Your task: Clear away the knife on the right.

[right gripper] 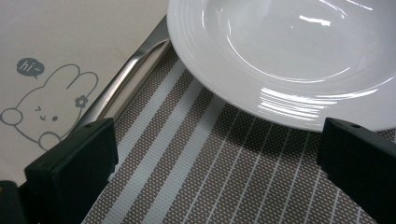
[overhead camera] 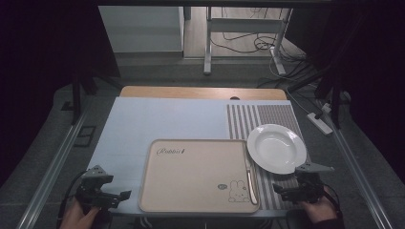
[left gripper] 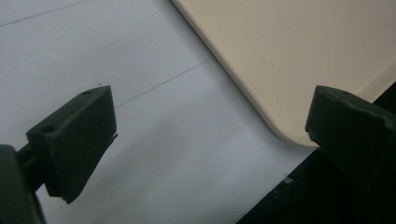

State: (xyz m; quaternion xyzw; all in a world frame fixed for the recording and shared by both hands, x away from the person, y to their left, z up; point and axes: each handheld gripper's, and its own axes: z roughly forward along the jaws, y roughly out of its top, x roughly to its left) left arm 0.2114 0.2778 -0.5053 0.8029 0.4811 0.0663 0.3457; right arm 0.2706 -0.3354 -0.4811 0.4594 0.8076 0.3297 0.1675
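My left gripper (overhead camera: pixel 111 193) hovers with jaws spread wide over the pale mat (left gripper: pixel 140 116), just off the beige tray's (overhead camera: pixel 191 176) near corner. A knife (overhead camera: pixel 249 176) lies along the tray's right edge (beside the rabbit drawing). My right gripper (overhead camera: pixel 286 192), likewise wide open and empty, sits just before the white plate (overhead camera: pixel 276 148) on the striped placemat (right gripper: pixel 224 177).

High view looks forward and down over the whole beige tray (overhead camera: pixel 198 174). Left gripper view sits close above the tray's (left gripper: pixel 299 51) near-left corner; right gripper view sits close at its (right gripper: pixel 56 56) right edge. All share the tray.
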